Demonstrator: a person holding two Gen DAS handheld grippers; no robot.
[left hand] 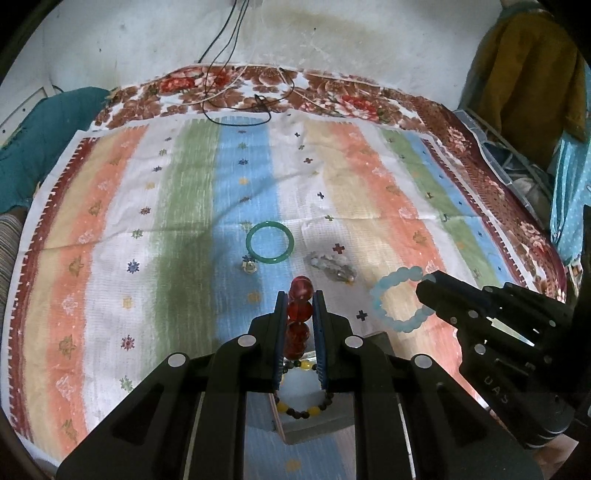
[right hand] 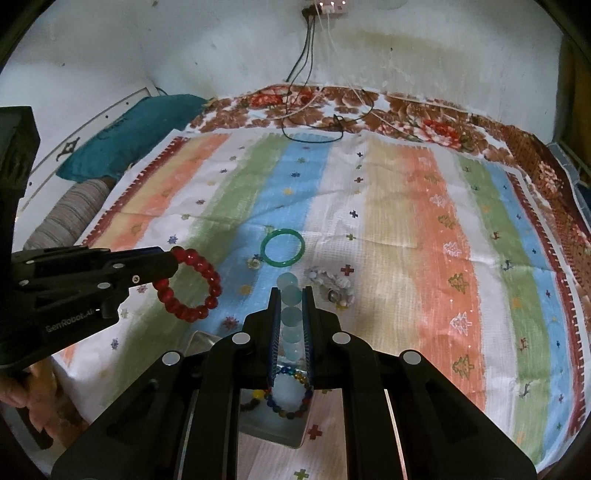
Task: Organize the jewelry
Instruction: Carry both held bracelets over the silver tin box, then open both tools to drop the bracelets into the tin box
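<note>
Red bracelet [left hand: 300,317] and pale-blue bracelet [right hand: 291,317], one per hand-held gripper.

Striped cloth [left hand: 184,206] w/ orange, green, blue & white bands covers most of the surface; small cross & flower motifs on it. Under it, showing past its far edge, a floral blanket [left hand: 332,92] in red/brown. Black & white cables [right hand: 314,103] hang down the stained wall [left hand: 332,33] and loop onto the blanket, just beyond the cloth's far edge. Teal cushion [right hand: 147,125] lies off the cloth's far-left corner, grey striped fabric [right hand: 70,218] beside it. Mustard garment [left hand: 524,74] hangs past the cloth's far-right corner
</note>
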